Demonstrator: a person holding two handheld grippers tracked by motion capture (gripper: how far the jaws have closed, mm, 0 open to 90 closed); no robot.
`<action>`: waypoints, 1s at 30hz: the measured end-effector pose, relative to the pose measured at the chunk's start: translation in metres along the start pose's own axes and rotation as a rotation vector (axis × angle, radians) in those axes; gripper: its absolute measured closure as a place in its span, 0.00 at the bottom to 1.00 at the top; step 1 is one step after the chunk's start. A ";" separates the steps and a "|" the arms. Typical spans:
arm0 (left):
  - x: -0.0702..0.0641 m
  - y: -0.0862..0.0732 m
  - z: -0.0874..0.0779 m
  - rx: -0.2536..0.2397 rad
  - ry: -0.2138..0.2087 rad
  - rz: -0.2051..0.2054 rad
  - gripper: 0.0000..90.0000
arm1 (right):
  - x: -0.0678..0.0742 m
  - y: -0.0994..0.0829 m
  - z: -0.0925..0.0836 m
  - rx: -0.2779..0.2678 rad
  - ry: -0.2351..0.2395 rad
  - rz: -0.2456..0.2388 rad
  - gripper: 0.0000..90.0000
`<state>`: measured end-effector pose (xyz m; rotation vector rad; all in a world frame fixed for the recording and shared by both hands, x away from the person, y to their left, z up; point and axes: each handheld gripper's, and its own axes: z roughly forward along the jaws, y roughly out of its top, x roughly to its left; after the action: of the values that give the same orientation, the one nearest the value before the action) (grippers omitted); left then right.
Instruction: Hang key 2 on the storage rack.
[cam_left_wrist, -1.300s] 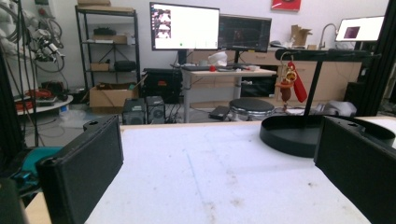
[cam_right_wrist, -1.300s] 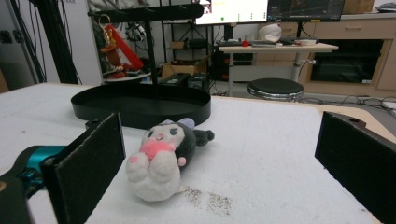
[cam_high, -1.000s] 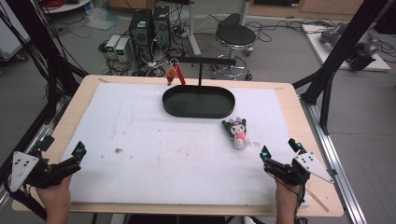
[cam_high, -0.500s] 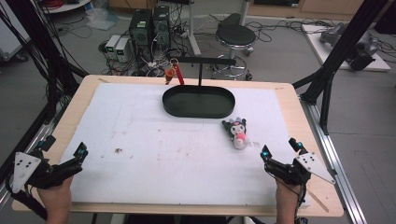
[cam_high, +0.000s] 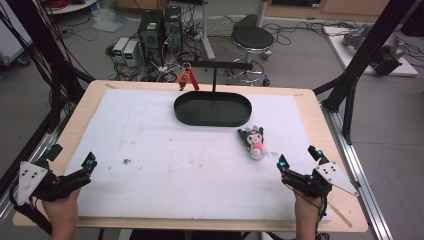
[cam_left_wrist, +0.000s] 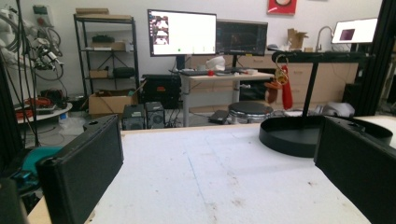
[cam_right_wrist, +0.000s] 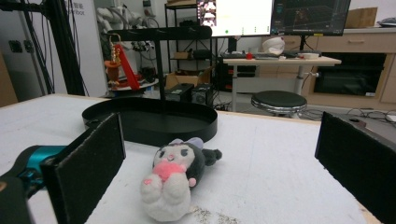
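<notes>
At the near desk (cam_high: 120, 95) edge, the left gripper (cam_high: 75, 175) and right gripper (cam_high: 298, 172) are hovering with fingers spread wide, holding nothing. The plush toy (cam_high: 254, 141) is lying just ahead of the right gripper, apart from it. Beyond it, the black tray (cam_high: 212, 109) is sitting under a stand carrying a red keychain (cam_high: 188, 79).

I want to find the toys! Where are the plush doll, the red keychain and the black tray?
plush doll (cam_right_wrist: 173, 186), right gripper view, on its pink and white belly.
red keychain (cam_high: 190, 80), high view, on the red strap hanging from the stand's bar.
black tray (cam_high: 212, 109), high view, on its bare floor.
</notes>
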<state>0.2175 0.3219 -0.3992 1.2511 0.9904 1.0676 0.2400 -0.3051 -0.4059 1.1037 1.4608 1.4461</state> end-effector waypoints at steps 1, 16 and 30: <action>0.000 0.000 0.000 -0.001 -0.003 -0.001 0.02 | 0.000 0.000 0.001 0.004 0.001 0.000 0.01; -0.001 0.000 0.002 0.006 -0.006 -0.022 0.02 | 0.019 0.019 0.037 0.055 0.050 -0.046 0.01; -0.001 0.000 0.004 0.015 -0.012 -0.021 0.02 | 0.032 0.020 0.070 0.135 0.054 -0.048 0.01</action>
<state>0.2211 0.3202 -0.3993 1.2553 1.0021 1.0371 0.2974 -0.2537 -0.3871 1.1109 1.6320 1.3700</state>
